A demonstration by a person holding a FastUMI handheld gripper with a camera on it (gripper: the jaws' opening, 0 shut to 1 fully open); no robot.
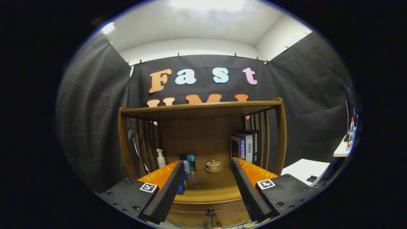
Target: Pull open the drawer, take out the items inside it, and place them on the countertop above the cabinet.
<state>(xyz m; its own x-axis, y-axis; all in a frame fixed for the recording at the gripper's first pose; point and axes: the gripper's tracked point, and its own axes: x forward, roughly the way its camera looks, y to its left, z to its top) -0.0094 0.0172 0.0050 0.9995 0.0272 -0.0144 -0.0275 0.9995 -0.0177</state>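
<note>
Wooden and warm-toned, the cabinet (203, 149) is standing straight ahead of the gripper (208, 190), whose 2 fingers are spread wide and gripping nothing. Between them and low down, the drawer (208, 214) is sitting shut beneath the countertop (210, 187), its small dark knob (210, 211) showing near the middle of the drawer front.

Judging from this, the step in hand is reaching for that knob. Doing it well is likely meaning lowering the gripper, keeping the knob centred between the fingers, closing on it squarely, then pulling straight back so the drawer is not jamming sideways. The items inside are hidden while the drawer is closed.

On the countertop, a white pump bottle (161, 158) is standing at the far left, 2 blue containers (187, 163) are sitting just beyond the left finger, and a small lidded cup on a saucer (214, 165) is resting near the middle. Several books (246, 148) are standing upright at the far right under the top shelf (200, 106). Bare wood in the near middle is leaving room for setting things down.

Black cloth is lining the booth, with a white ceiling above. Off to the right, a white table (305, 168) and a bottle (351, 132) on a ledge are standing well apart from the cabinet.
</note>
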